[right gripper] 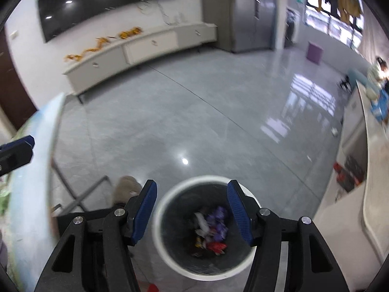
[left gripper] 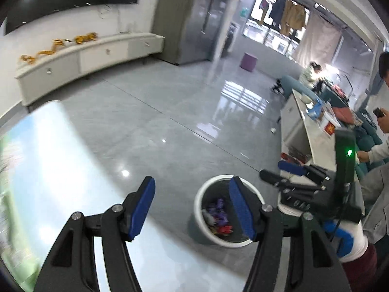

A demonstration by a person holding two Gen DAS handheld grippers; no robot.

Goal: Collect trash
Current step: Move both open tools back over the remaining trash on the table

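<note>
- While both tongs hang above the floor, the bin (right gripper: 206,228) sits directly under the right tongs (right gripper: 192,213), framed between its blue pads; in the left wrist view the bin (left gripper: 227,213) lies at about 4 o'clock from the left tongs (left gripper: 193,209).
- Left tongs: jaws apart, nothing between the pads. Right tongs: jaws apart too, nothing held (only the bin's mouth shows through the gap).
- Trash (right gripper: 211,228) — purple, red and white wrappers — lies heaped at the bottom of the bin.
- Risk: the left tongs are off-centre from the bin mouth. Anything released from there would likely land on the floor (left gripper: 150,126), not inside.
- Risk: the right tongs (left gripper: 282,172) show at 3 o'clock in the left wrist view, close by. A crossing reach could knock the two tools together.
- Risk: the bin looks light. A low pass that catches the white rim could tip it and spill the wrappers.
- Risk: the desk (right gripper: 36,170) edge runs at 9 o'clock, near the left tongs; a quick swing back could strike it.
- Both views are blurred (judgement of clearances is rough).
- A small red scrap (right gripper: 153,287) lies on the floor at 6 o'clock of the bin, easy to overlook.
</note>
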